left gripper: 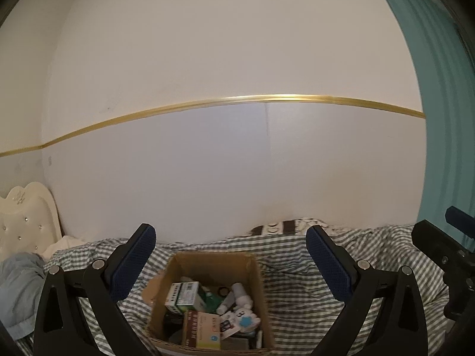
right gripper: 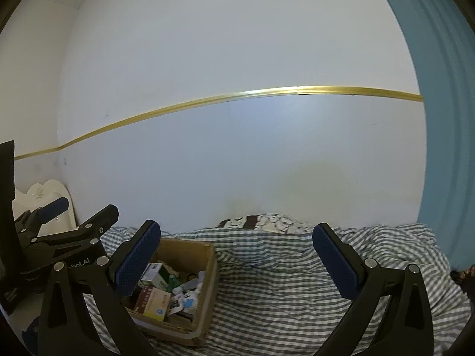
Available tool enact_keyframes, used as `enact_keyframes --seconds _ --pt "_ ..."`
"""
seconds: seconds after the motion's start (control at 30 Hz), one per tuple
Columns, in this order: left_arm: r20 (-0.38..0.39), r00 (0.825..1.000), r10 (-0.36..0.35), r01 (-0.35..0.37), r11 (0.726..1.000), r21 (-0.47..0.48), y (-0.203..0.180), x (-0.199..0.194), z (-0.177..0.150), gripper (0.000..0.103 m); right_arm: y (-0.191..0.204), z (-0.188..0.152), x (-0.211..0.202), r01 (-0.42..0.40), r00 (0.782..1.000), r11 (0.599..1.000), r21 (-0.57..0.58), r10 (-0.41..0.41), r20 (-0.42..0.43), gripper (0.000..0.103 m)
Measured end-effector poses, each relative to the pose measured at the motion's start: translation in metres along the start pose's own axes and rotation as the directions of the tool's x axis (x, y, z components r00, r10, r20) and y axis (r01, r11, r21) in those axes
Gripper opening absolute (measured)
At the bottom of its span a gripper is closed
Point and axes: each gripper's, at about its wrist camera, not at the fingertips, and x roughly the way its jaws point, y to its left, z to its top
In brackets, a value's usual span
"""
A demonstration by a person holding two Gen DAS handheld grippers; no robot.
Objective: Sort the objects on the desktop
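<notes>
A brown cardboard box (left gripper: 258, 284) sits on a grey-and-white checked bedspread (left gripper: 297, 267), full of small items: green-and-white medicine cartons (left gripper: 185, 295), an orange-and-yellow carton (left gripper: 202, 330), a white bottle (left gripper: 242, 293) and a white-and-blue figure (left gripper: 245, 320). My left gripper (left gripper: 231, 262) is open and empty, held above the box with a finger on each side. My right gripper (right gripper: 237, 259) is open and empty, to the right of the box (right gripper: 209, 284), over the bedspread (right gripper: 282, 281). The left gripper also shows at the left of the right wrist view (right gripper: 77, 222).
A white wall with a gold strip (left gripper: 237, 101) runs behind the bed. A cream tufted headboard (left gripper: 23, 219) stands at the left, with a blue cloth (left gripper: 17, 284) below it. A teal curtain (left gripper: 439, 118) hangs at the right. A patterned pillow (right gripper: 261, 221) lies against the wall.
</notes>
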Motion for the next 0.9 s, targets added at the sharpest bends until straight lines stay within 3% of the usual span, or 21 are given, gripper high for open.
enact_keyframes --seconds 0.23,0.9 --pt "-0.044 0.997 -0.062 0.061 0.998 -0.024 -0.027 0.008 -0.01 0.103 -0.027 -0.004 -0.014 0.064 0.998 0.998 -0.006 -0.064 0.002 0.103" --pt "-0.087 0.995 -0.054 0.052 0.998 -0.018 -0.028 0.017 -0.022 0.103 -0.043 -0.016 -0.008 0.096 0.995 0.995 -0.002 -0.096 -0.04 0.103"
